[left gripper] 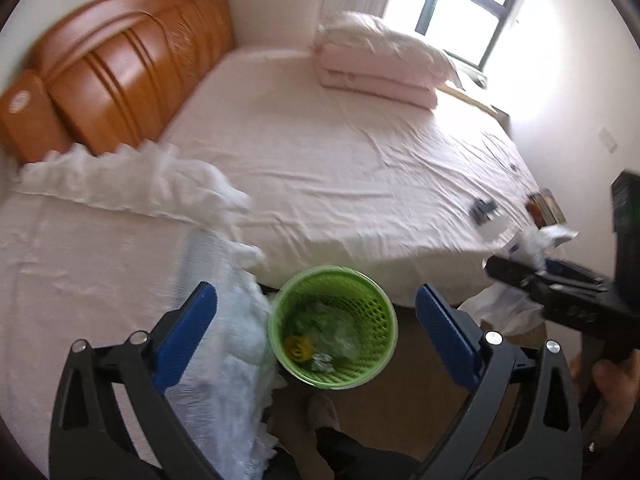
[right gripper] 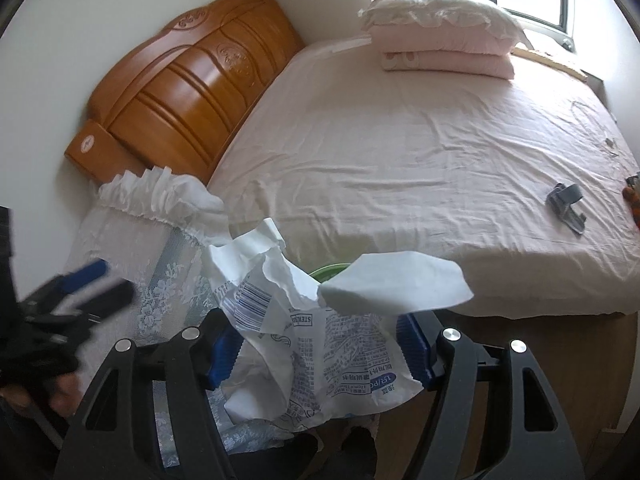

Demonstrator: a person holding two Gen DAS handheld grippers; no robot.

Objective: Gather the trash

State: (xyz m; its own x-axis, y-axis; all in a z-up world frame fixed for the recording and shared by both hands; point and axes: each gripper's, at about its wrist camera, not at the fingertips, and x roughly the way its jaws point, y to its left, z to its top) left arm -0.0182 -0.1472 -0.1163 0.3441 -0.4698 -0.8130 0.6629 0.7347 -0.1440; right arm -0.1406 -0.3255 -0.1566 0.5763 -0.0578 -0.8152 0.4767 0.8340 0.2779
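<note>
Nearest in the left wrist view: left gripper (left gripper: 316,324), blue pads spread wide, nothing between them, poised directly over a green basket (left gripper: 382,312). On the floor beside the bed, that basket: round, lattice-walled, touching a lace-trimmed white cloth (left gripper: 224,364) that hangs on its left. Inside it, clear crumpled plastic film (left gripper: 336,330) across the middle, a yellow ring-shaped scrap (left gripper: 298,347) low at the left, a small crumpled grey-green wad (left gripper: 322,362) near the front wall. Below the basket, a slippered foot (left gripper: 322,412) on the brown floor.

Nearest in the right wrist view: right gripper (right gripper: 316,348), jaws partly apart and clamped on a torn white printed wrapper (right gripper: 332,356), with barcode and blue text showing, pads pressing both sides. Atop the wrapper, a pale tissue (right gripper: 394,286) sticking out rightward; whether pinched too or merely resting, cannot tell. Just behind the wrapper, only a sliver of the green rim visible, the rest hidden.

Farther out: pink-sheeted bed (right gripper: 400,152), with a grey clip-like object (right gripper: 566,204) near its right edge and some small dark items at the far right, too blurred to name. At the far corner, a stack of folded pink bedding (right gripper: 444,46) topped by a pillow. Beyond, an orange wooden headboard (right gripper: 188,92) and a bright window (left gripper: 468,4).
</note>
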